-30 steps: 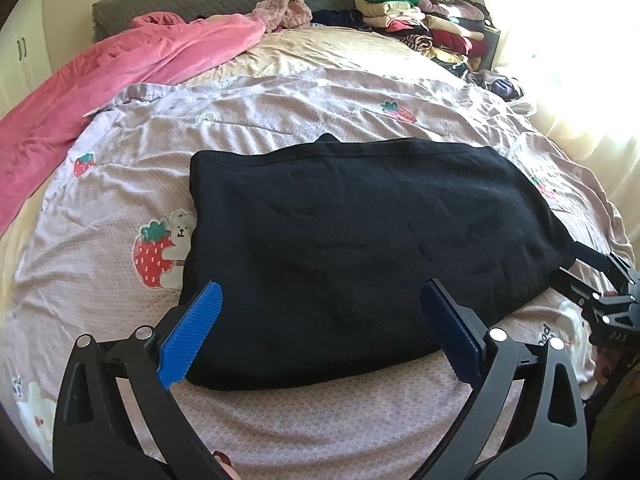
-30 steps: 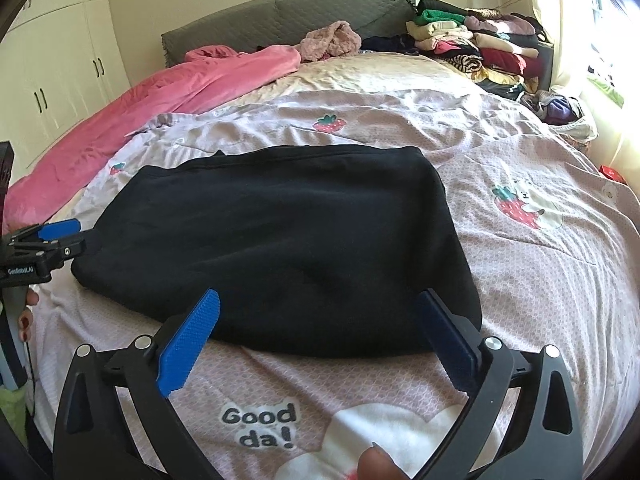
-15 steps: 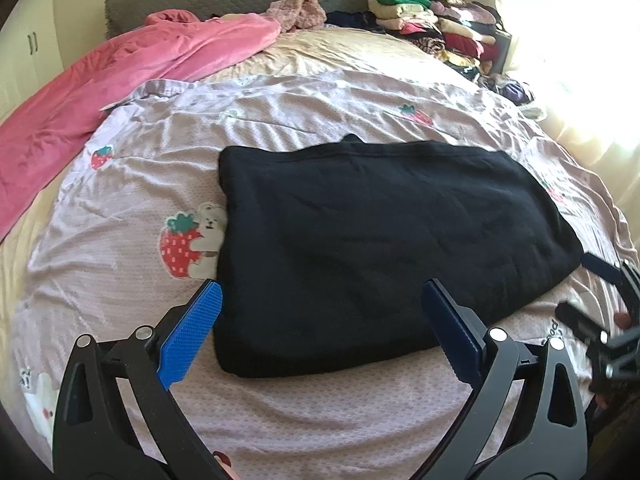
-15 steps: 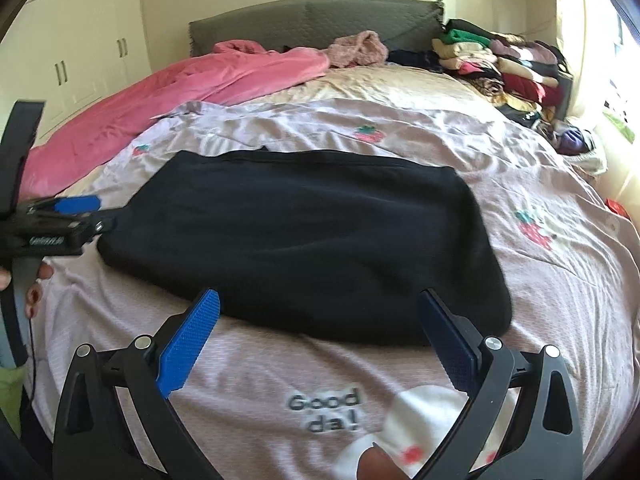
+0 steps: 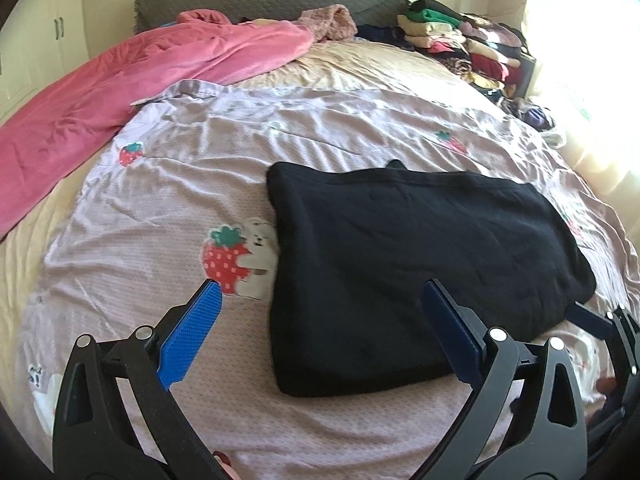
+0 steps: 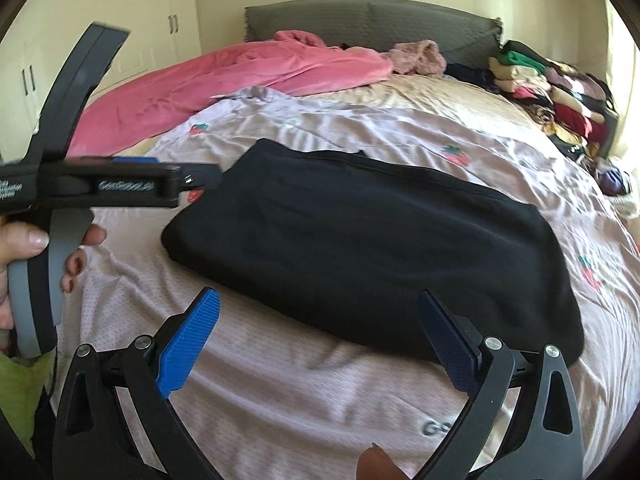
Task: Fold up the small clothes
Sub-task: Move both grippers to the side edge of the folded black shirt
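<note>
A black garment (image 5: pixel 420 264) (image 6: pixel 368 256) lies folded flat as a wide rectangle on the lilac strawberry-print sheet (image 5: pixel 180 208). My left gripper (image 5: pixel 320 320) hangs open above the garment's near left corner, holding nothing. My right gripper (image 6: pixel 316 328) is open too, above the sheet just short of the garment's near edge. In the right wrist view the left gripper (image 6: pixel 176 178) appears side-on at the left, held by a hand (image 6: pixel 24 240). In the left wrist view the right gripper's fingers (image 5: pixel 592 320) show at the lower right edge.
A pink blanket (image 5: pixel 132 92) (image 6: pixel 240 80) lies across the far left of the bed. A pile of folded clothes (image 5: pixel 460 40) (image 6: pixel 552 88) sits at the far right by the grey headboard (image 6: pixel 360 16). White cupboards (image 6: pixel 120 40) stand at the left.
Both grippers have pulled back and swung left, away from the garment, which now lies further off and to the right. The garment itself has not changed shape.
</note>
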The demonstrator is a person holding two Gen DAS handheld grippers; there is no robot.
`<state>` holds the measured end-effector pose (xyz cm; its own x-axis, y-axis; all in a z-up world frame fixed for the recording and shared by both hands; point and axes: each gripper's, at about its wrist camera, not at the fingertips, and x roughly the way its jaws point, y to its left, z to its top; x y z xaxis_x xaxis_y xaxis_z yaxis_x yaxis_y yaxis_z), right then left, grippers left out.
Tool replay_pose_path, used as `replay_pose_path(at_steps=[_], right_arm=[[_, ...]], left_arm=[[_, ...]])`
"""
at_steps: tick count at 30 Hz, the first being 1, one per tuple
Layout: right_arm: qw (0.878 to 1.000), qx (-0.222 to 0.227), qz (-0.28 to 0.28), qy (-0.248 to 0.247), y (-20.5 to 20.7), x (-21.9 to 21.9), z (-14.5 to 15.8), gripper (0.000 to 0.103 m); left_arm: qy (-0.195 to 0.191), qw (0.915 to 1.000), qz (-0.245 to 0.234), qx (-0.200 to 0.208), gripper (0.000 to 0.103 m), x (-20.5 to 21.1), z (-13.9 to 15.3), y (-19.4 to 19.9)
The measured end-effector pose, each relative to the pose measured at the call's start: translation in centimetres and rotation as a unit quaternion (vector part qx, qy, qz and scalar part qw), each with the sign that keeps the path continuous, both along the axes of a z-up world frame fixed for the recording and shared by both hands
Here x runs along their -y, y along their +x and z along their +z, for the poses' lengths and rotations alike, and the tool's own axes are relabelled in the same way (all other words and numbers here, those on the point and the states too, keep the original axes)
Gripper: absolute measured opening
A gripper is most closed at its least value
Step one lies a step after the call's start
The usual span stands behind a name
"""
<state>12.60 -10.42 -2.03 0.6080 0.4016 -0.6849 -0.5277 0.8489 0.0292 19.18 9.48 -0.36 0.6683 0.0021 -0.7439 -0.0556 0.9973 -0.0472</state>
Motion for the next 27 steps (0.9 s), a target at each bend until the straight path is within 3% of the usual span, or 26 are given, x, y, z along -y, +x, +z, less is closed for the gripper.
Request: replay_pose_path(at_steps=[8,17,27], right_arm=[[0.999,0.007,0.035,-0.040,1.0,-3.7,-1.4,0.098],[0.992,0.015,0.067,-0.110,2.3,-6.7,-4.3,0.098],[0.978,0.060,0.068,-0.187,3.3,-9.7,-7.1,0.098]], left_arm=[[-0.022,0.9993,0.029,-0.012,0.093,-2.6,-0.8,1.6],[-0.081,0.9948,0.051,-0.035,0.093,-5.5,-2.3,3.8],[-0.138,0.9865,0.057,-0.066,0.093,-6.7,-4.8,5.9]])
